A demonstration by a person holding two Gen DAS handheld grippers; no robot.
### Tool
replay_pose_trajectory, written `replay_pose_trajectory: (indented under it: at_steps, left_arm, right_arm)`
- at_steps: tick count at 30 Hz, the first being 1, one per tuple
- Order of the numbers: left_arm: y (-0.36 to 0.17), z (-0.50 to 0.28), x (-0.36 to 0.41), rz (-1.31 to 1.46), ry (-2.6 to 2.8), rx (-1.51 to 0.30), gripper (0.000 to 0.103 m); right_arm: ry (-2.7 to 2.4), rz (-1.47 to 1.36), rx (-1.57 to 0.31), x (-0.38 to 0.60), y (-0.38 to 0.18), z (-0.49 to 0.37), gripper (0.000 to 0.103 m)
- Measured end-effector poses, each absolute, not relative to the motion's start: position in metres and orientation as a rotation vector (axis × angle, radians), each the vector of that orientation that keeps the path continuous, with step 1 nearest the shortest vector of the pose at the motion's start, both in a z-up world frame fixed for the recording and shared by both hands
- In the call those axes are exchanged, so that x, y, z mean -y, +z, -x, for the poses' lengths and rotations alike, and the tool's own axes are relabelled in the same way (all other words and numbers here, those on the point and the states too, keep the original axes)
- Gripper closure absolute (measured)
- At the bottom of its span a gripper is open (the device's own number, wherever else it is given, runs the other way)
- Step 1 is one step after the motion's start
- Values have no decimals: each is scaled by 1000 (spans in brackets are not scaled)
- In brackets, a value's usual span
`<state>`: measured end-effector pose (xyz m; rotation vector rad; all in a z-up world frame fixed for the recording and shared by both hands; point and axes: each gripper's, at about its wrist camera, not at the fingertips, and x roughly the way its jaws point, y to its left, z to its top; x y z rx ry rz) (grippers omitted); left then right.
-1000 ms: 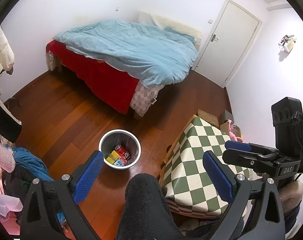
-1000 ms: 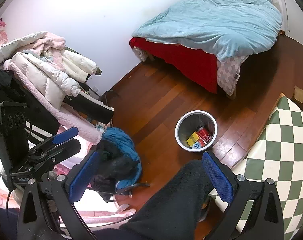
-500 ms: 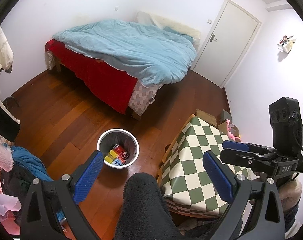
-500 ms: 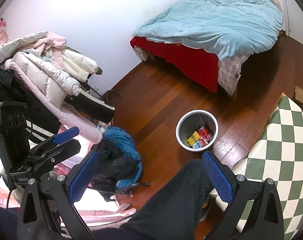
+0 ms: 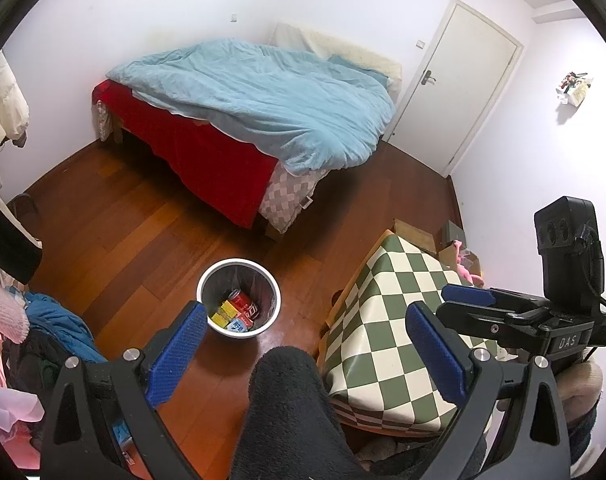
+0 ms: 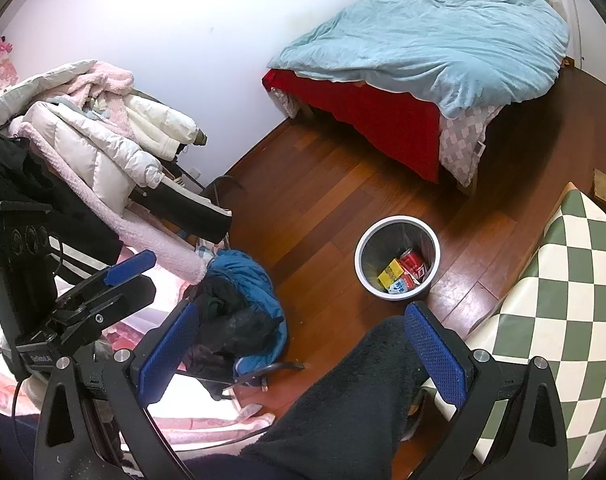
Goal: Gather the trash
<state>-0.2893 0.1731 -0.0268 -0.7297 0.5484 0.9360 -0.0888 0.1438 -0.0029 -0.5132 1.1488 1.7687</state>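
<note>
A round metal trash bin [image 5: 239, 297] [image 6: 397, 257] stands on the wooden floor, holding a red can [image 5: 245, 305] [image 6: 414, 263] and yellow and blue cartons [image 6: 391, 273]. My left gripper [image 5: 307, 340] is open and empty, held high above the floor, with the bin just beyond its left finger. My right gripper [image 6: 303, 344] is also open and empty, the bin just beyond its right finger. Each gripper shows in the other's view: the right one [image 5: 483, 304] over the table, the left one [image 6: 123, 280] by the clothes.
A green-and-white checkered table [image 5: 391, 320] [image 6: 563, 300] stands right of the bin. A bed with a blue duvet [image 5: 263, 100] fills the back. Piled coats [image 6: 83, 140] and a blue jacket on a chair [image 6: 239, 300] sit at left. A person's dark-clad leg [image 5: 295, 412] is below.
Both views have shifted only slightly; the bin sits a little lower and closer in the left wrist view. Both grippers stay open and empty.
</note>
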Motion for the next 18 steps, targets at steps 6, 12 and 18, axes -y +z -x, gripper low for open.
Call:
replay_pose_trajectory:
  at_steps: [6,12,18]
  left_arm:
    - [-27,290,-172,728,939,-547,2]
    - [-26,290,-171,731,943,-555,2]
    - [-26,289,-173,737,953,-554,2]
  right_arm:
    - [1774,514,-1147,-144,-3,92,0]
    - [1770,512,-1149,-144,-4,91,0]
    - [1773,517,-1152,-143,-4,95,0]
